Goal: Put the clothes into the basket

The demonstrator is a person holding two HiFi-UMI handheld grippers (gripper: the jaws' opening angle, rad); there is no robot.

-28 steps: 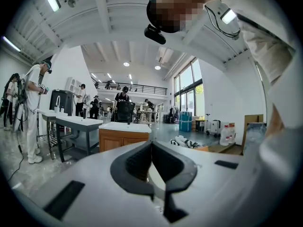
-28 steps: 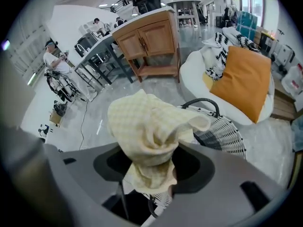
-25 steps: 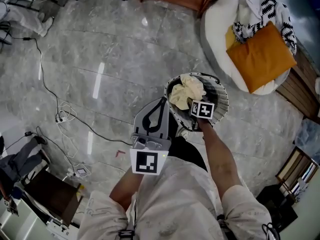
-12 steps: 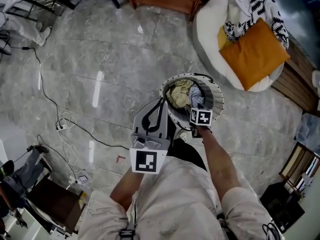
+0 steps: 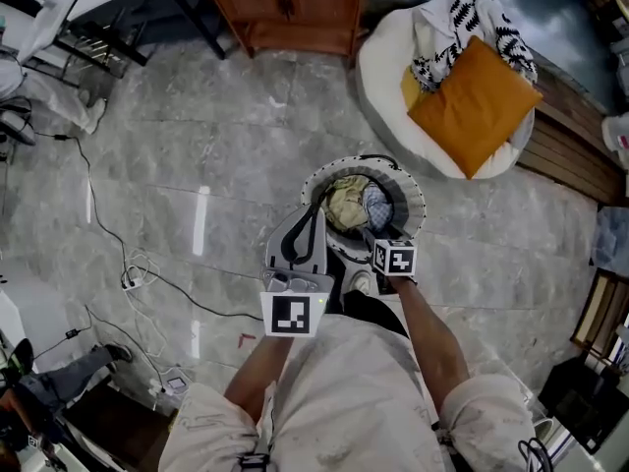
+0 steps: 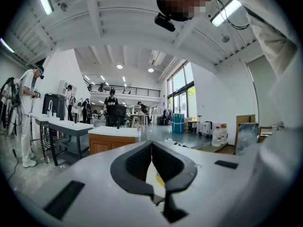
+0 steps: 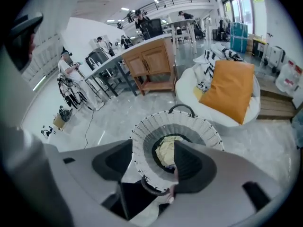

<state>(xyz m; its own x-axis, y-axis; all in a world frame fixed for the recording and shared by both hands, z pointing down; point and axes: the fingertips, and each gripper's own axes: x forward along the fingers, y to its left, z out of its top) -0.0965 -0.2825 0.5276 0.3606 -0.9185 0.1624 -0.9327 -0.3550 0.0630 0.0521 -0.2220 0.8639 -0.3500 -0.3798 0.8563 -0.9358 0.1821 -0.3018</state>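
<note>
Soft, light fabric: clothes [image 7: 164,152] in the basket [image 7: 142,143] beneath the right gripper [image 7: 152,160], jaws wide and empty, would likely suit pinching a raised fold; left gripper [image 6: 151,148] closed, empty.

The white basket [image 5: 412,203] holds cream and blue clothes [image 5: 346,205], the right gripper [image 5: 372,233] seemingly at its near rim and the left gripper [image 5: 315,206] just beside its left edge.

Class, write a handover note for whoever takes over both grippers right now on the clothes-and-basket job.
Left gripper: shut, empty, beside the basket.
Right gripper: open, empty, over the basket's near edge.
Done: a cream garment and a bluish garment lie inside the basket.
Left: the patterned cloth on the white beanbag may be next; unsure.
</note>
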